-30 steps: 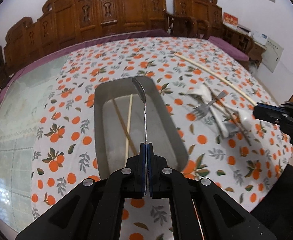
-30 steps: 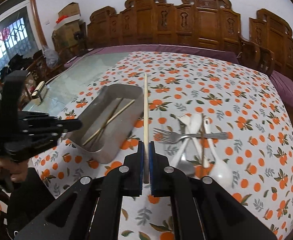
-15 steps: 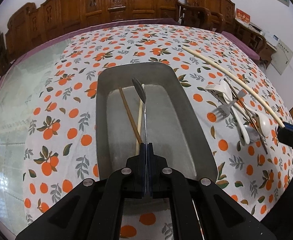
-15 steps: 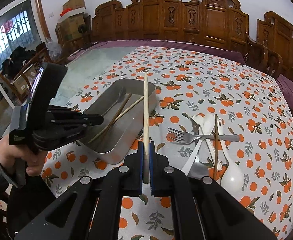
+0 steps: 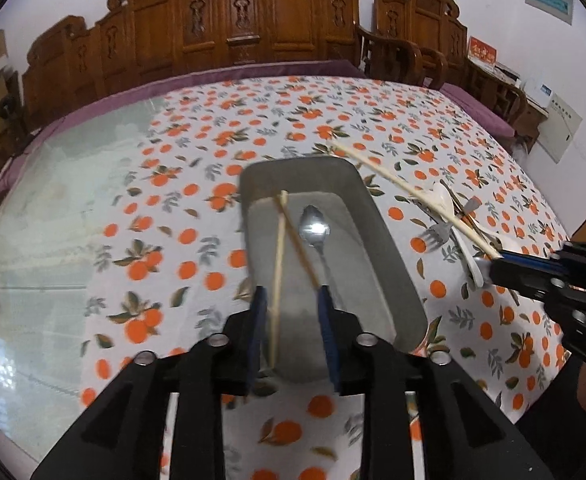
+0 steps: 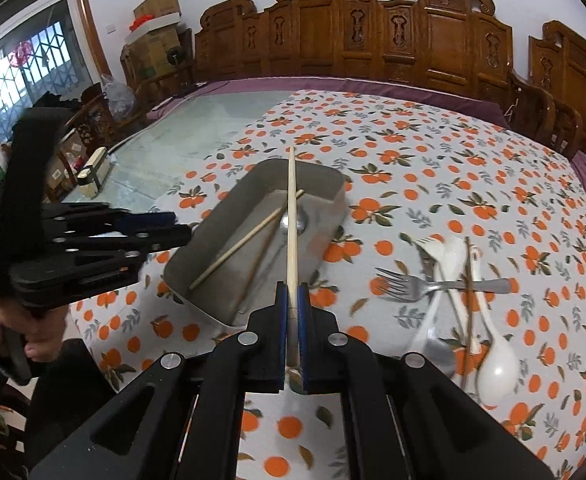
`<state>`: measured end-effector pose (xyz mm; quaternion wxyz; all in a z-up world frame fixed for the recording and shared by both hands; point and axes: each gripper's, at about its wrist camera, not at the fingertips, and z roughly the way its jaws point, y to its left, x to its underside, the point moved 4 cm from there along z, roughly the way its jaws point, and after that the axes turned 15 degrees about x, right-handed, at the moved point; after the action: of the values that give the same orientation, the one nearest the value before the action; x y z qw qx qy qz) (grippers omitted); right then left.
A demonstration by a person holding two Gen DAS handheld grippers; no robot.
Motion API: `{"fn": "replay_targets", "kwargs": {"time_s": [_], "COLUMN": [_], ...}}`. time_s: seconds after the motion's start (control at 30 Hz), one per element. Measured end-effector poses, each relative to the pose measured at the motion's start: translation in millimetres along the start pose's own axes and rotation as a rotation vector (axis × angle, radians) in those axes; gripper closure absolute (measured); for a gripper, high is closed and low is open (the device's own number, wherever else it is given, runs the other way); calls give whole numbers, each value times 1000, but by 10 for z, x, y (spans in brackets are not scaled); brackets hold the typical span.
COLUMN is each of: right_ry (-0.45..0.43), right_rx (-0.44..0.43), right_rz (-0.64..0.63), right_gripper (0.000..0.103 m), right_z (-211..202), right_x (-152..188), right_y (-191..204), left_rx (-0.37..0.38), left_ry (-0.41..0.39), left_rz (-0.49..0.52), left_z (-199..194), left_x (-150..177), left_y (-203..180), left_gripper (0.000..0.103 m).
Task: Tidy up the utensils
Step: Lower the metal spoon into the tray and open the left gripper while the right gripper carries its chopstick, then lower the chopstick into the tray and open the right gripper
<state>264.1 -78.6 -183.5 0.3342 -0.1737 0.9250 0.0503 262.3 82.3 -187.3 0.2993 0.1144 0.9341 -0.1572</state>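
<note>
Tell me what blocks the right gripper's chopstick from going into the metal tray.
Nothing visible blocks it. The right gripper holds the pale chopstick over the open metal tray. Two chopsticks and a metal spoon lie inside, leaving room. The left gripper, jaws opening, is at the tray's near end.

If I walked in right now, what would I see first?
Probably the tablecloth covered in bright oranges, with the grey metal tray in the middle holding a shiny steel spoon and two chopsticks. Next, the right gripper pinching a long pale chopstick over the tray, and the jumbled pile of cutlery to its right.
</note>
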Motion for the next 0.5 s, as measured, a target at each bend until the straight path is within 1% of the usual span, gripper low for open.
{"fn": "replay_targets", "kwargs": {"time_s": [0.03,0.07,0.1,0.13,0.2,0.3,0.4,0.5], "right_ry": [3,9,14,19,40,69,91,107], "right_rx": [-2,-7,-9,-9,-10,-6,1,6], "right_rz": [0,2,3,3,8,14,13,11], "right_gripper": [97,97,97,97,97,97,97,97], "right_z": [12,48,74,99,194,323,424,508], "right_x": [-8,-25,-36,-44,-71,-105,-151,-203], "right_y": [27,77,110,137,202,270,344,418], "left_rx": [-3,-5,-9,-17,-23,-26,-32,-32], "left_ry": [-9,-18,-29,-41,-64,-93,-122,-148], "left_rz": [2,4,5,5,7,-6,-18,-40], "left_z": [-67,-130,-201,-268,-384,-514,-637,-723], "left_x": [10,20,32,43,62,84,101,111], "left_y": [17,35,61,87,128,197,274,340], "left_gripper": [65,61,54,50,37,21,17,15]}}
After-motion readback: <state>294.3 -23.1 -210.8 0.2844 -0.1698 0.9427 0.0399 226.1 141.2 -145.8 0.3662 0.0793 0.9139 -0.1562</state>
